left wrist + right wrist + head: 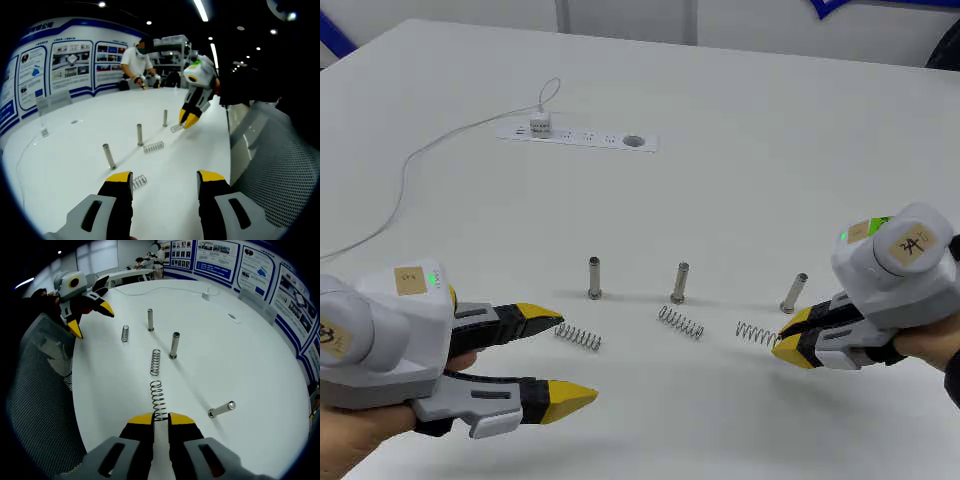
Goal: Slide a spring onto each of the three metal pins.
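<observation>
On the white table [800,150], three metal pins stand upright in a row across the head view: the left pin [594,278], the middle pin [680,283] and the right pin [794,293], each bare of any spring. Just in front of each pin, on the person's side, a spring lies flat on its side. The left spring [578,336] and the middle spring [680,322] both have their long axis running roughly along the row, slanting a little toward the person at the right end. The right spring [756,333] lies along the same line. Its right end is pinched between the yellow tips of the right gripper [778,346], whose jaws are drawn together on that last coil. In the right gripper view this spring runs straight out ahead of the jaws, its free end pointing toward the middle spring. I cannot tell whether the held end is lifted off the table. The left gripper [577,358] has its jaws spread wide with nothing between them. In the head view its upper tip sits just beside the near end of the left spring, and in the left gripper view that spring lies right by the left jaw's tip. Far back on the table a white power strip [578,136] lies flat, with a thin cable [410,165] trailing off to the left.
</observation>
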